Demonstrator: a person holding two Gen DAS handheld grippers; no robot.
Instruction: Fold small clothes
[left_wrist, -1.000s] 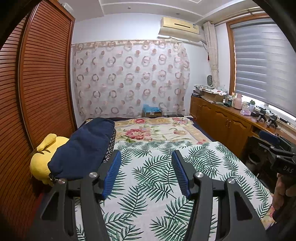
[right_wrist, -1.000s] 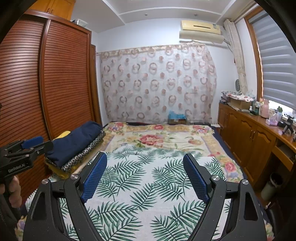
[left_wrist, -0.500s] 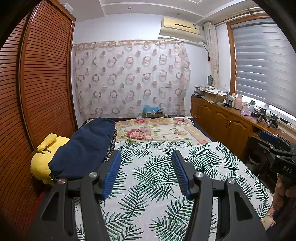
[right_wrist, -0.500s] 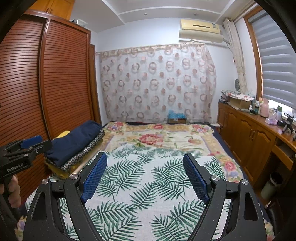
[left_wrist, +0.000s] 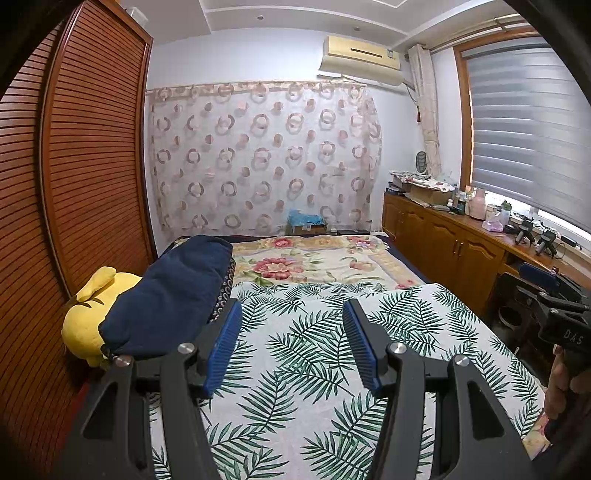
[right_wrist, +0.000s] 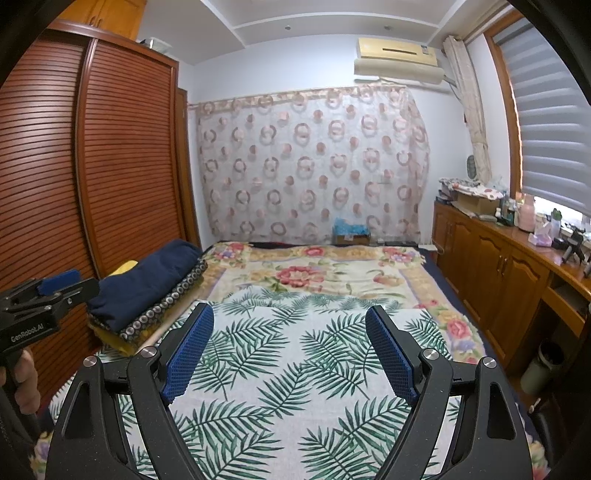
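Black gripper (left_wrist: 291, 347), blue ribbed pads (left_wrist: 223, 343)

We are in a home bedroom — a bed (left_wrist: 325, 369) under a palm-leaf sheet (right_wrist: 295, 369), a slatted wooden wardrobe (right_wrist: 122, 158), a patterned curtain (left_wrist: 258, 155), a wall air conditioner (left_wrist: 360, 59) — and cluttered low cabinets (right_wrist: 498, 266) beneath a blinded window (left_wrist: 528, 125).

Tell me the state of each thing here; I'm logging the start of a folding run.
Left gripper: open, empty.
Right gripper: open wider, empty.
Leaf sheet: spread flat on the bed.
Navy bedding: folded, stacked at the bed's edge.
Wardrobe: shut.
Blind: lowered.
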